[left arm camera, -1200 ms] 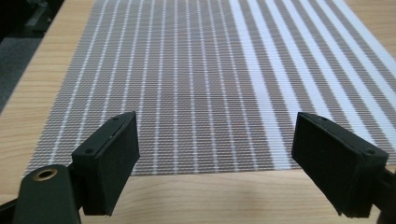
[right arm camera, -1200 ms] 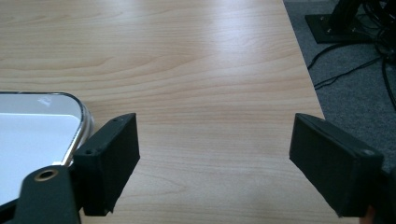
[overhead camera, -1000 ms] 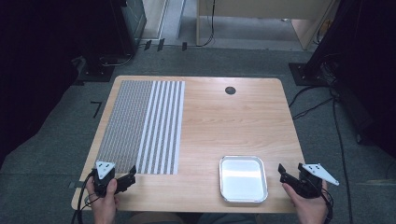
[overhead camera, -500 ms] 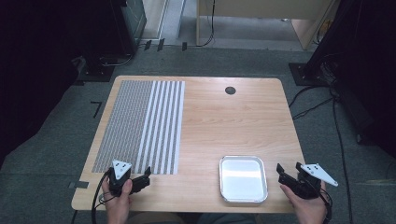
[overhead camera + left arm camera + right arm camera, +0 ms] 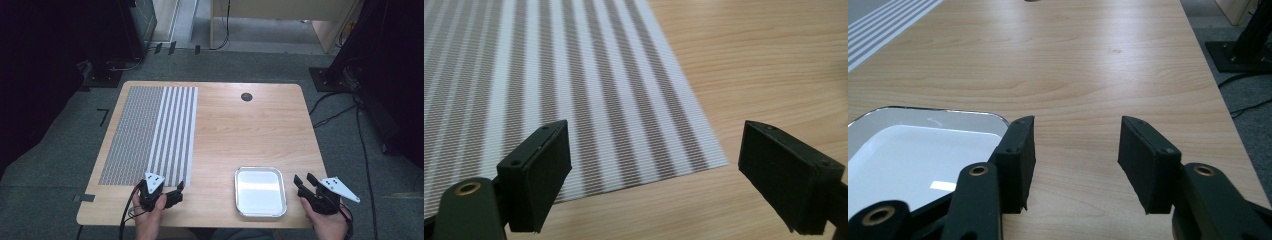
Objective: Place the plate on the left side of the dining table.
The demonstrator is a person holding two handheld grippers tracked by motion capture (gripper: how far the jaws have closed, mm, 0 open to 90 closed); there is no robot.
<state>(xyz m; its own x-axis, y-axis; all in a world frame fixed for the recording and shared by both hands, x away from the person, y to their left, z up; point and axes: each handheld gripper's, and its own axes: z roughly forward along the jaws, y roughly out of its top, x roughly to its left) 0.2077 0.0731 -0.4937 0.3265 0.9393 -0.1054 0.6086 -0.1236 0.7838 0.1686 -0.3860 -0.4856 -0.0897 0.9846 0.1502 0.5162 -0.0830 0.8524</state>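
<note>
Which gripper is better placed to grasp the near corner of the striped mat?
Left. The left gripper is beside the striped mat's near corner, its jaws wide open around it. The right gripper is across the metal tray, nothing between its jaws.

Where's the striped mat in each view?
High view: striped mat covers the table's left part.
Left gripper view: upper left, its near corner between the open jaws.
Right gripper view: a sliver at top left.
Shared landmark: the wooden table.
</note>
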